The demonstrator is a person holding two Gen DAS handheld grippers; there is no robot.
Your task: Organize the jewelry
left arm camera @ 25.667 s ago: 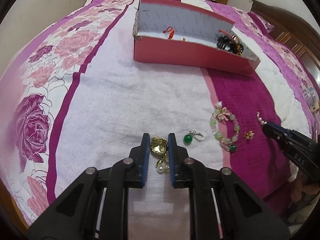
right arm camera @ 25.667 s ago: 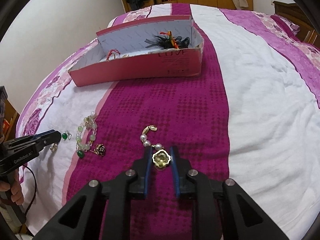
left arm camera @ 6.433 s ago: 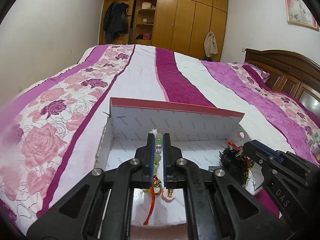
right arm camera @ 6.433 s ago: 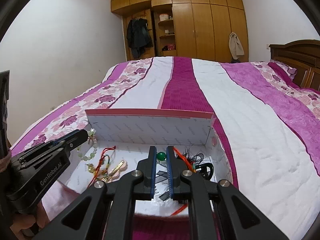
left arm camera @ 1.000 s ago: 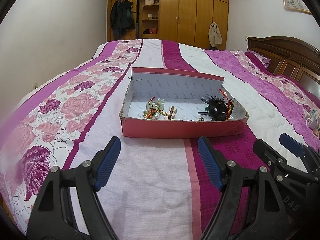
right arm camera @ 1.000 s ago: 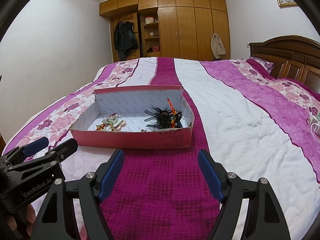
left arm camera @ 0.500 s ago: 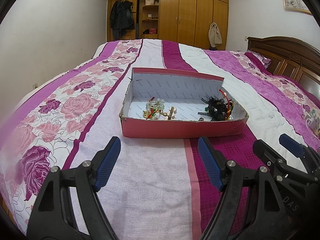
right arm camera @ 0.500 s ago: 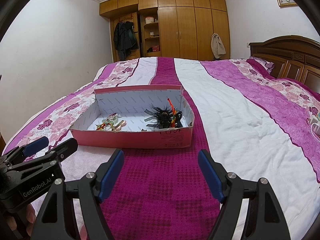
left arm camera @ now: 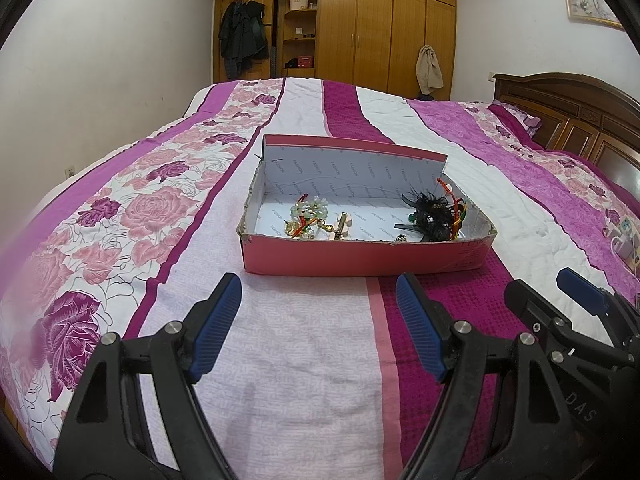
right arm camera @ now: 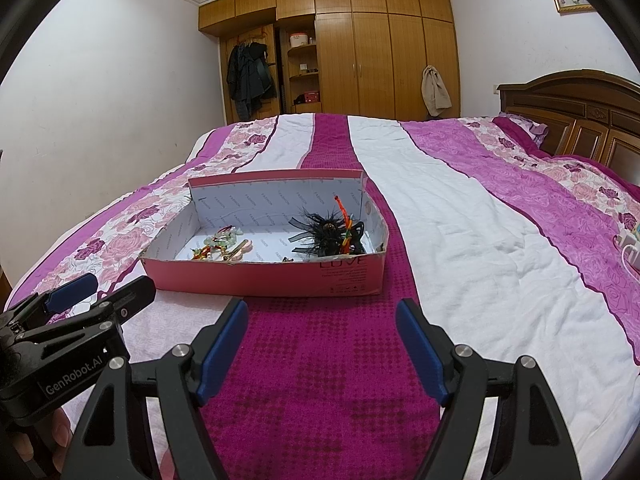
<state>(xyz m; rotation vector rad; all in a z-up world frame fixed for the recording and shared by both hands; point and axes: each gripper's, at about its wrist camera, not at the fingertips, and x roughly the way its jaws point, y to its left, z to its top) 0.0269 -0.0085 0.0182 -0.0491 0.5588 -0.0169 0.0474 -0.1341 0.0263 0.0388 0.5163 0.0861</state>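
A pink cardboard box [left arm camera: 360, 258] [right arm camera: 260, 276] lies on the bed ahead of both grippers. Inside it, on the left, lie a pale green bead bracelet [left arm camera: 310, 210] [right arm camera: 218, 240] and gold pieces with red cord [left arm camera: 304, 230]. On the right lies a black feathery hair piece with coloured cords [left arm camera: 434, 212] [right arm camera: 330, 234]. My left gripper [left arm camera: 318, 320] is wide open and empty, held above the bedspread short of the box. My right gripper [right arm camera: 322, 342] is wide open and empty too, beside it on the right, and shows in the left wrist view [left arm camera: 560, 300].
The bed has a striped white, magenta and rose-print bedspread [left arm camera: 160, 208]. A wooden headboard [right arm camera: 580, 112] stands at the right and a wooden wardrobe [right arm camera: 360, 48] at the far wall. A white charger lies at the right edge [right arm camera: 630, 248].
Almost nothing has changed over the last second: both grippers stay wide open and empty, hovering before the box. Earlier they carried jewelry from the bedspread into the box.
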